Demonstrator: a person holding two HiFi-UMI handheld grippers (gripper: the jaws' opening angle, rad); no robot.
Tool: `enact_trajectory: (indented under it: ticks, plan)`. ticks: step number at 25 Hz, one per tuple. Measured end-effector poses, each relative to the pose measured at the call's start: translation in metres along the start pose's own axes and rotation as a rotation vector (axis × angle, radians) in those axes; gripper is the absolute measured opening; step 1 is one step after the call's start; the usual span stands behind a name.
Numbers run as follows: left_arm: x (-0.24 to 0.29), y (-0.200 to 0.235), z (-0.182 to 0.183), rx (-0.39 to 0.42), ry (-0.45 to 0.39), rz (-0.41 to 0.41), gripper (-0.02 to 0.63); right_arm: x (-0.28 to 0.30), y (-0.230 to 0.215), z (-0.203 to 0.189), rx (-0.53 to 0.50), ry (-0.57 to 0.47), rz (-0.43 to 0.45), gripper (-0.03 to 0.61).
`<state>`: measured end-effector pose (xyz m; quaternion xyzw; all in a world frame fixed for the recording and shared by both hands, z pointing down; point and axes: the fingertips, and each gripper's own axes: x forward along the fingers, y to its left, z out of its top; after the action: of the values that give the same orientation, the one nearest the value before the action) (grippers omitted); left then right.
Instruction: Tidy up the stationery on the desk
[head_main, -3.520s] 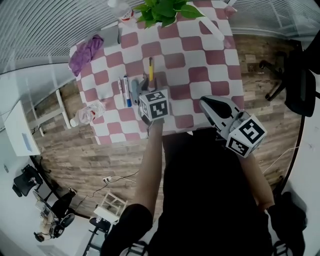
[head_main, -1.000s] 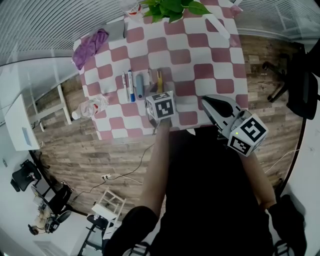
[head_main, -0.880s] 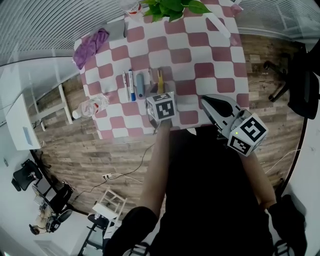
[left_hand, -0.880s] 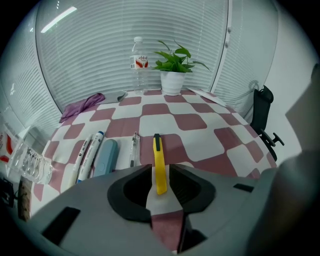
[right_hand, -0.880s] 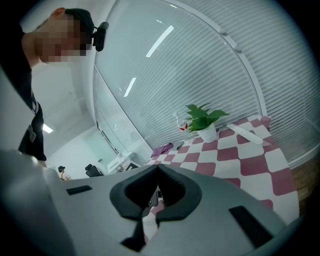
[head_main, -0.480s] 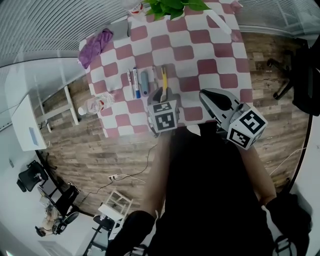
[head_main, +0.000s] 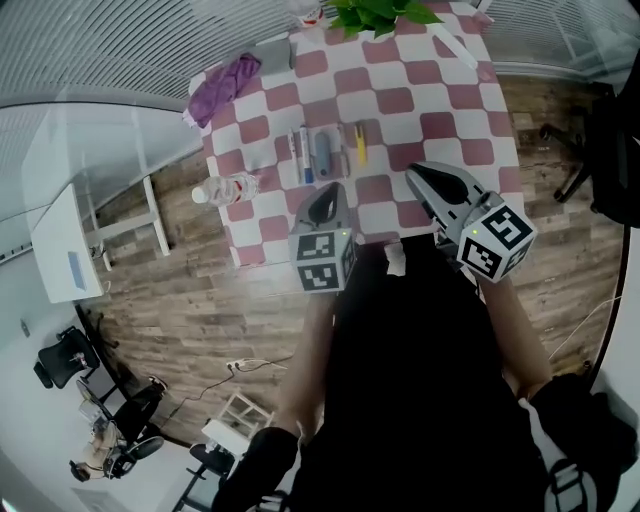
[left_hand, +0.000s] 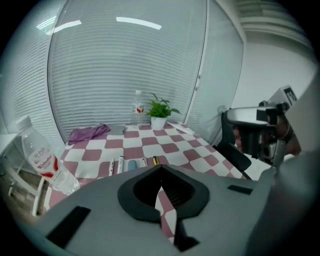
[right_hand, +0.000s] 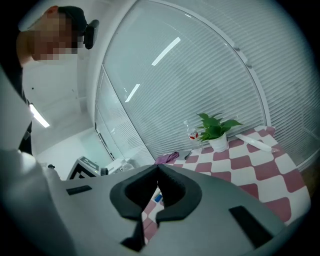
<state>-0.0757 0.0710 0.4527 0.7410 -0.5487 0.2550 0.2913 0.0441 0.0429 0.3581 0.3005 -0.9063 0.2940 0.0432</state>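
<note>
Several pieces of stationery lie side by side on the red-and-white checked tablecloth (head_main: 400, 100): two white pens (head_main: 300, 152), a blue-grey piece (head_main: 323, 155), a short piece (head_main: 343, 150) and a yellow pen (head_main: 361, 143). The same row shows in the left gripper view, from the white pens (left_hand: 115, 165) to the yellow pen (left_hand: 155, 160). My left gripper (head_main: 329, 190) hangs above the table's near edge, short of the row. Its jaws have just been closing, and they stand shut with nothing between them (left_hand: 160, 168). My right gripper (head_main: 413, 171) hovers over the near right of the table, shut and empty (right_hand: 157, 168).
A plastic water bottle (head_main: 225, 188) lies at the table's left edge. A purple cloth (head_main: 225, 85) and a grey flat thing (head_main: 273, 55) sit at the far left. A potted plant (head_main: 380, 12) and an upright bottle (left_hand: 138, 106) stand at the back, a long white object (head_main: 455, 50) at the far right.
My left gripper has drawn back from the yellow pen toward the near edge and risen, and its jaws have closed. The yellow pen stays in the row. The right gripper shifted slightly.
</note>
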Motion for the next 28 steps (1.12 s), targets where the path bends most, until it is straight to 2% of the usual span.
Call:
enact_trajectory:
  ticks: [4,7,11,13,20,28]
  plan:
    - [-0.055,0.010,0.008,0.037,-0.102,-0.074,0.032,0.004,0.035,-0.003,-0.057,-0.020,-0.013,0.021]
    - [-0.100,0.017,0.016,0.062,-0.209,-0.133,0.032,0.004,0.065,-0.006,-0.103,-0.033,-0.021,0.021]
    - [-0.154,0.027,0.027,0.043,-0.356,-0.217,0.032,0.005,0.105,-0.005,-0.161,-0.067,-0.023,0.021]
    - [-0.176,0.031,0.030,0.052,-0.401,-0.247,0.032,0.003,0.125,-0.003,-0.199,-0.085,-0.029,0.020]
    - [-0.220,0.049,0.043,0.134,-0.462,-0.213,0.032,-0.004,0.170,0.011,-0.279,-0.138,-0.051,0.020]
    - [-0.240,0.059,0.043,0.116,-0.486,-0.216,0.032,-0.001,0.195,0.014,-0.299,-0.149,-0.037,0.021]
